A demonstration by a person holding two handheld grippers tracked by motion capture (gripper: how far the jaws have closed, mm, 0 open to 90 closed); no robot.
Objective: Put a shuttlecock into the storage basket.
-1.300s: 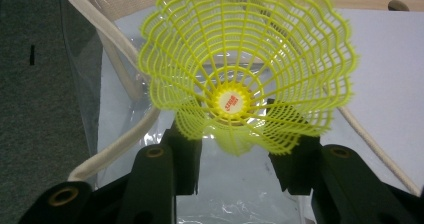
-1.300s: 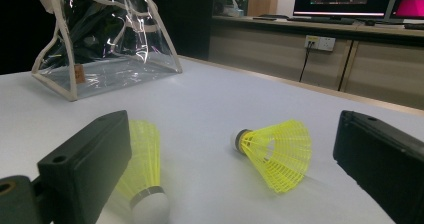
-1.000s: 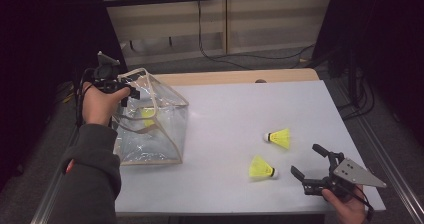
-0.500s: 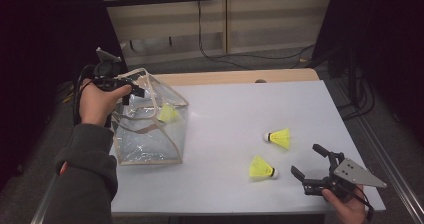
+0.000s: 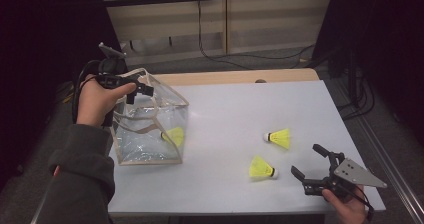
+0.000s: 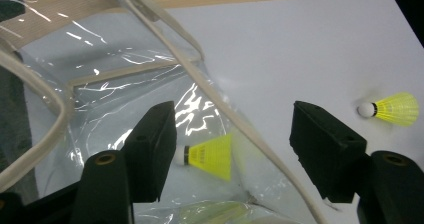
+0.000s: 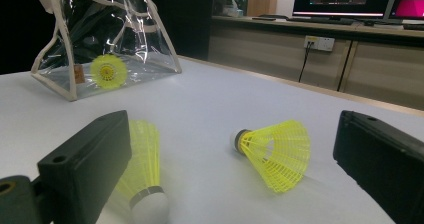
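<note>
A clear plastic bag (image 5: pixel 150 129) with beige trim stands on the left of the white table (image 5: pixel 235 109). One yellow shuttlecock (image 5: pixel 173 135) lies inside it at the bottom, seen through the film (image 6: pixel 207 155) (image 7: pixel 106 70). My left gripper (image 5: pixel 138 93) hovers over the bag's mouth; its jaws have just been opening and nothing is between them (image 6: pixel 232 129). Two more yellow shuttlecocks (image 5: pixel 278 138) (image 5: pixel 262 168) lie on the table's right half. My right gripper (image 5: pixel 306 160) rests open just in front of them (image 7: pixel 230 129), touching neither.
A wooden strip (image 5: pixel 240 76) runs along the table's far edge. Beyond it are cabinets and floor cables (image 5: pixel 240 59). The bag's beige handles (image 6: pixel 45 114) loop close under the left gripper. Bare white table lies between the bag and the loose shuttlecocks.
The shuttlecock that was high in the bag near my left gripper has dropped to the bag's bottom. The left hand rose slightly. The right gripper stayed put.
</note>
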